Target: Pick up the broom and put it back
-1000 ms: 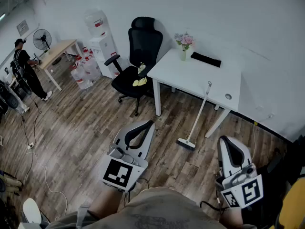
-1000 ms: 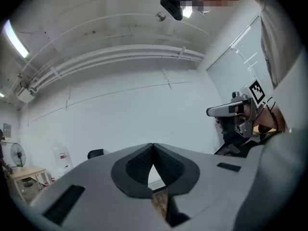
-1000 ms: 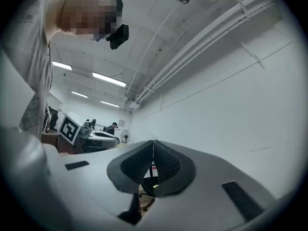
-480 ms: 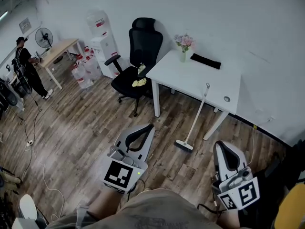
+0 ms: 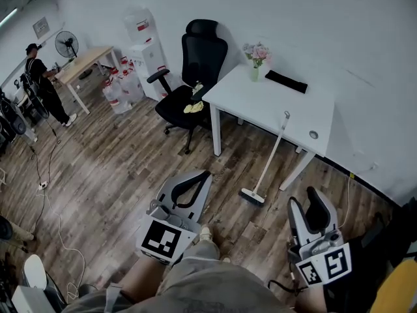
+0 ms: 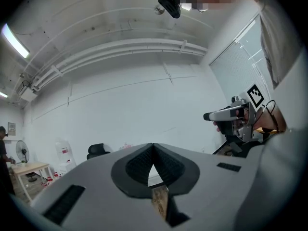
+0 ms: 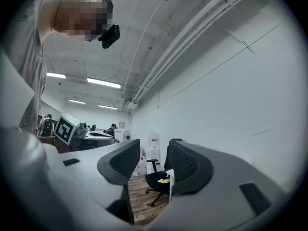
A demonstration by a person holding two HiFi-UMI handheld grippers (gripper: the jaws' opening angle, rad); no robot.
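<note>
While the slim white long-handled broom (image 5: 270, 162) leans on the white table (image 5: 273, 103) | right gripper (image 5: 309, 201) jaws opening, empty | left gripper (image 5: 206, 173) pinched together | best grip: mid-handle, squarely.

An office: white desk (image 5: 273, 106), swivel chair (image 5: 192, 87), water dispenser (image 5: 144, 47).

White walls (image 5: 339, 31), wood-plank floor (image 5: 111, 168), white desk (image 5: 273, 109), black office chair (image 5: 203, 51), strip lights (image 7: 103, 83)

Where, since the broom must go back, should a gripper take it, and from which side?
Probably mid-handle of the broom, from the open floor side: its thin handle leans on the white table, head on the floor.
</note>
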